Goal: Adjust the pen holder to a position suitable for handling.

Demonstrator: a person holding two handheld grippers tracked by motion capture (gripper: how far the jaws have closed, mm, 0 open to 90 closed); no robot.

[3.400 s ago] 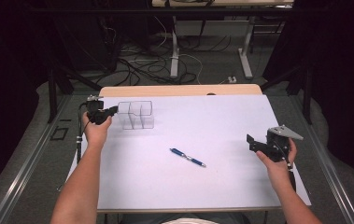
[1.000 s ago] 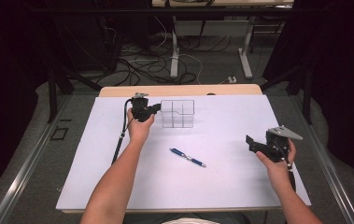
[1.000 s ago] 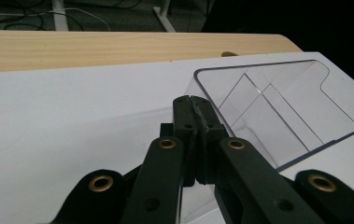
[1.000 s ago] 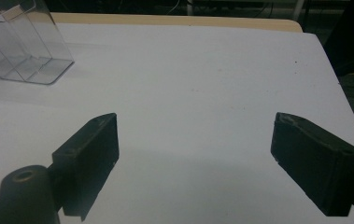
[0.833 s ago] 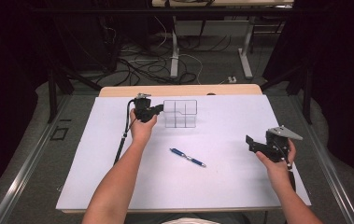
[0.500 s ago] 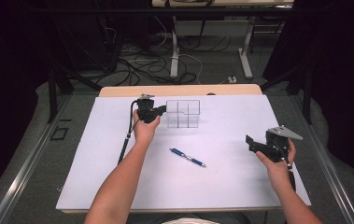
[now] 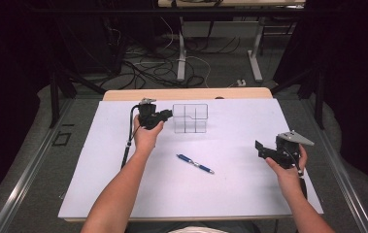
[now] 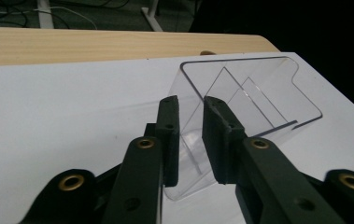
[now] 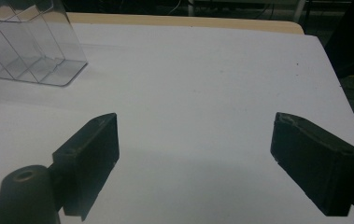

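My left hand-held gripper pinches one wall of a clear plastic compartment organizer, jaws nearly closed on the thin panel, at the far middle of the white worktop. In the left gripper view the organizer tilts, its near corner caught between the jaws. My right hand-held gripper hovers at the right edge, jaws spread wide and holding nothing. A blue pen lies between my hands, apart from both.
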